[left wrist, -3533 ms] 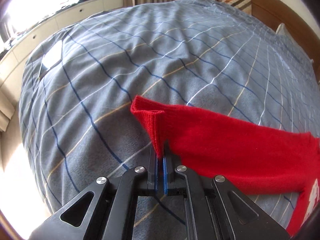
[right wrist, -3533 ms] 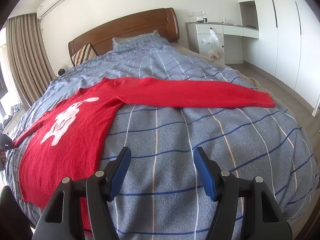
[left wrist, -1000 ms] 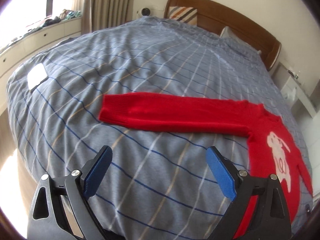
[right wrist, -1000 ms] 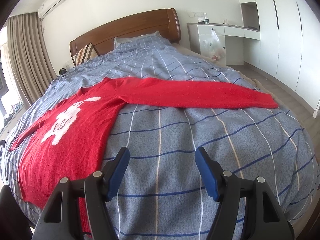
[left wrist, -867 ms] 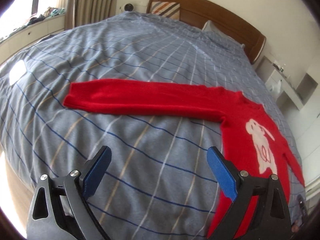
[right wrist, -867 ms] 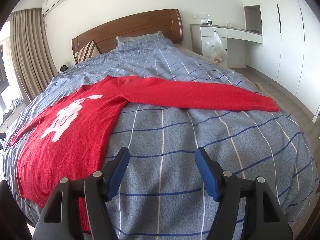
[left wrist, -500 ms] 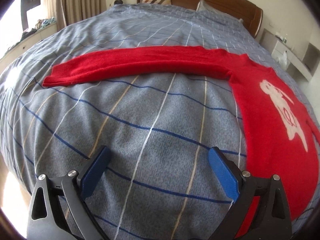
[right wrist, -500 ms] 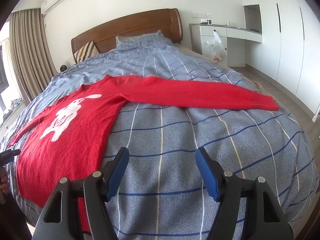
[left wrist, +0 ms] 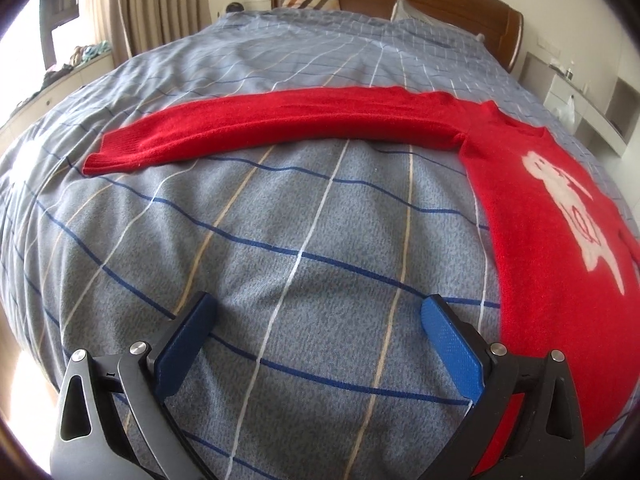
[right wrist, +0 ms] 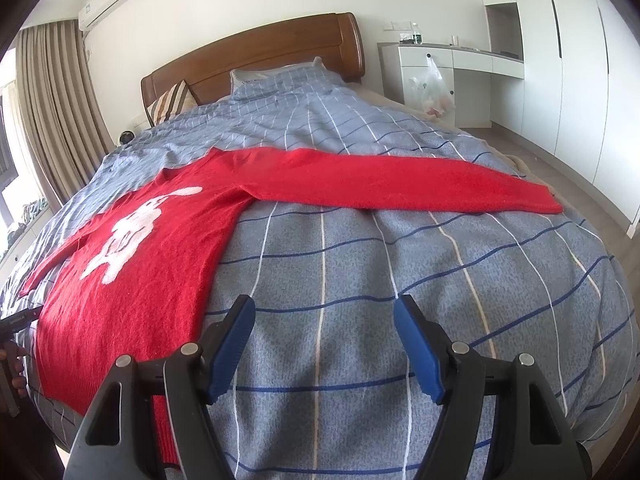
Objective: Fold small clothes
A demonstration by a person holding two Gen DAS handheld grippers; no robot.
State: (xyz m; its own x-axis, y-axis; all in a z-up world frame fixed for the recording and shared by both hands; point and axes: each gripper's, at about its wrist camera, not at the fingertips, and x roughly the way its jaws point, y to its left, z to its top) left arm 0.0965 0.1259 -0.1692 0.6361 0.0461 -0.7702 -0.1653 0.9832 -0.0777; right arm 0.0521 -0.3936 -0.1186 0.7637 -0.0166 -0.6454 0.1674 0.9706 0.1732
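Observation:
A red knit sweater (right wrist: 160, 256) with a white rabbit design lies flat, face up, on the bed, both sleeves stretched out sideways. In the left wrist view its left sleeve (left wrist: 280, 124) runs across the bed and the body (left wrist: 560, 240) lies at the right. In the right wrist view the other sleeve (right wrist: 400, 184) reaches to the right. My left gripper (left wrist: 318, 316) is open and empty, low over bare bedding next to the sweater's left side. My right gripper (right wrist: 324, 318) is open and empty, just right of the sweater's hem.
The bed has a grey-blue checked cover (right wrist: 440, 280) and a wooden headboard (right wrist: 260, 52) with pillows. Curtains (right wrist: 52, 112) hang at the left. A white desk (right wrist: 448, 60) with a plastic bag and tall wardrobes (right wrist: 580, 60) stand at the right.
My left gripper let go of the sleeve cuff, opened, and swung right and lower toward the sweater's body. The sleeve now lies flat. My right gripper has barely moved.

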